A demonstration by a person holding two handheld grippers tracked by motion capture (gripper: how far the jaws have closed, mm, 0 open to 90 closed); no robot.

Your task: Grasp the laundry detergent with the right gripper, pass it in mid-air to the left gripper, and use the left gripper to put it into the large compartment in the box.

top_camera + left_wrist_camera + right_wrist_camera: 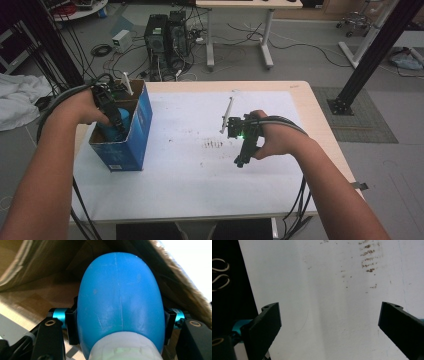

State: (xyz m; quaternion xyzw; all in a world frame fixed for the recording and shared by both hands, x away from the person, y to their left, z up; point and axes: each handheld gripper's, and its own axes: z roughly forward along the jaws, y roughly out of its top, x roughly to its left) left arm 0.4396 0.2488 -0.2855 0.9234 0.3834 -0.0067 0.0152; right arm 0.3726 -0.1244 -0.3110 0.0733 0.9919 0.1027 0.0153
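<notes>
Left gripper [118,125]: I have it lowered into the blue cardboard box [141,122], its jaws clamped on either side of a rounded blue object [120,302] with a white base; that object sits inside the box, between brown inner walls. Right gripper [242,159]: jaws wide apart, nothing between them, held over the white table sheet [175,170] well to the right of the box, near brown smudges [214,144].
</notes>
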